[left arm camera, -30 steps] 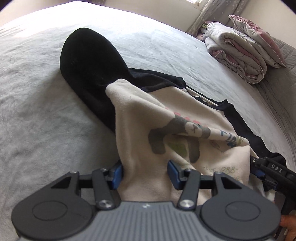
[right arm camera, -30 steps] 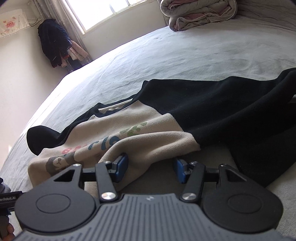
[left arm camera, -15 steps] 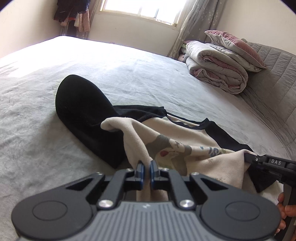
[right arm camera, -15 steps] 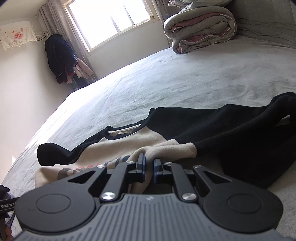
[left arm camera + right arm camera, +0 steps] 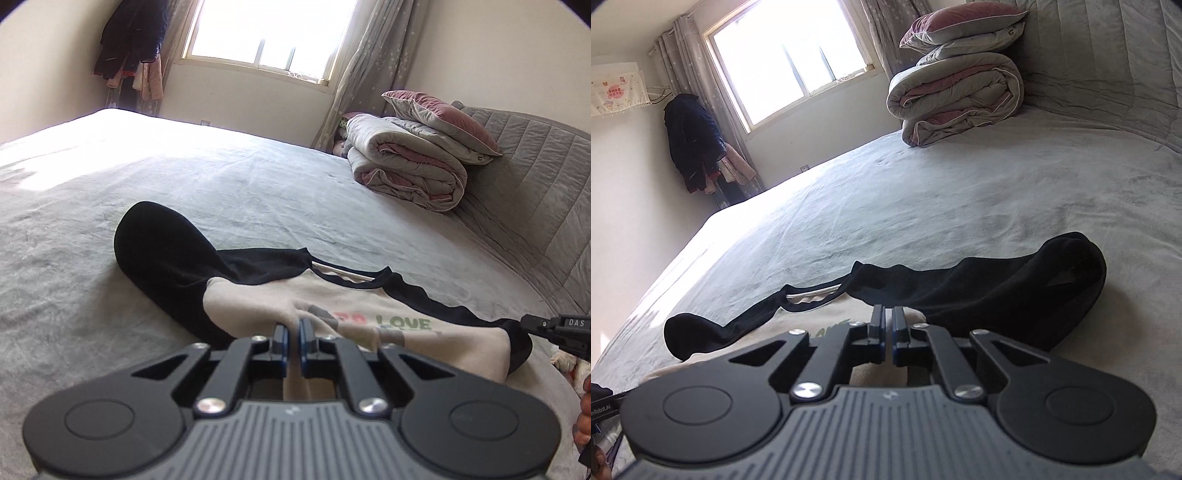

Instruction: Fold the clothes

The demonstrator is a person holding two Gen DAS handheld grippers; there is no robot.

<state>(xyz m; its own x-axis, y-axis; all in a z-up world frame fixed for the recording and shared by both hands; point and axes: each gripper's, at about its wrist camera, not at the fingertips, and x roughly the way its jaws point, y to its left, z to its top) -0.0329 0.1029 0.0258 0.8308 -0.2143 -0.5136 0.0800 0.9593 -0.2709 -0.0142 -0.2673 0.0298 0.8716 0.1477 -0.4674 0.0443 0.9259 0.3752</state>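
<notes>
A cream sweatshirt [image 5: 351,306] with black sleeves and a printed front lies on the grey bed. My left gripper [image 5: 291,330] is shut on a pinch of its cream hem, near the left black sleeve [image 5: 162,251]. In the right wrist view my right gripper [image 5: 888,325] is shut on the cream hem of the same sweatshirt [image 5: 820,325], beside the right black sleeve [image 5: 1034,288]. Both pinched edges are lifted off the bed. The right gripper's body [image 5: 561,330] shows at the right edge of the left wrist view.
The grey bed cover [image 5: 258,184] stretches wide beyond the sweatshirt. A rolled duvet [image 5: 406,166] with a pillow [image 5: 439,114] on top sits at the headboard [image 5: 535,177]. Clothes hang on a rack [image 5: 129,55] by the window. A hand [image 5: 583,417] shows at the right edge.
Both grippers went from open around the cream hem to shut on it, then lifted it. The views tilted up, and the sweatshirt now looks flatter and stretched between the two grippers.
</notes>
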